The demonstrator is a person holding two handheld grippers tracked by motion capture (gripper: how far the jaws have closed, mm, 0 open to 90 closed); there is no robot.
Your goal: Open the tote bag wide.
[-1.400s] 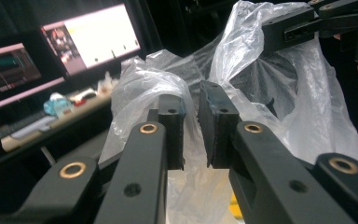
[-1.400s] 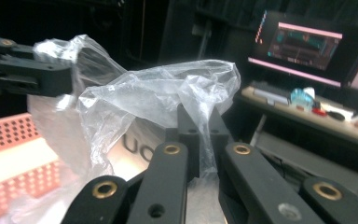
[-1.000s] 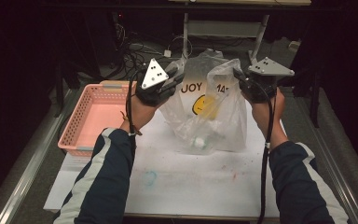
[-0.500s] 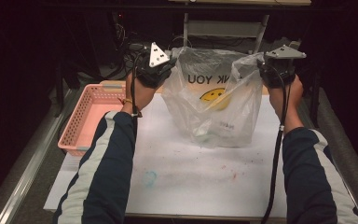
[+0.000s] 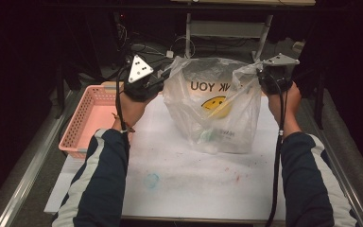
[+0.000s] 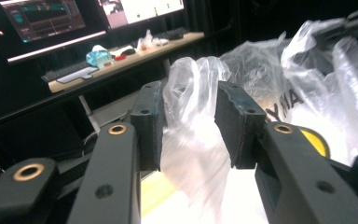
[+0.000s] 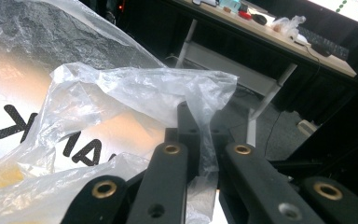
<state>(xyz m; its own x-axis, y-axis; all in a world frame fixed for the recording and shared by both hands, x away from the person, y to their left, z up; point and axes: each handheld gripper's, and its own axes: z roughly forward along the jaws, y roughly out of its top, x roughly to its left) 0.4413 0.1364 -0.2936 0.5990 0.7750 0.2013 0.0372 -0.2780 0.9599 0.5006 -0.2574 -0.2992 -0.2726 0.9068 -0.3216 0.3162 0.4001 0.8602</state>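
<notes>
High view: clear plastic bag stands upright on the white counter, roughly centre, held stretched between the two claws. Long axis of the stretch runs left-right across the counter; mouth points up, base rests on the counter sheet. Black print and a yellow smiley on the bag read mirrored from this side, so the printed face points away from the person. Something pale and greenish sits inside near the bottom, too blurred to identify. Left claw is at the bag's left top corner, right claw at the right top corner, both raised above the counter, grey three-cornered plates on top. Pink basket sits on the counter's left edge, beside the left forearm, apart from the bag. Left gripper view: left claw has its jaws parted with the bag's left handle loop running up between the pads; film touches the left pad, gap on the right, so not clamped. Right gripper view: right claw has jaws closed together, pinching the bag's right handle film, which bunches out above the tips. Desk with monitors in the dark background.
</notes>
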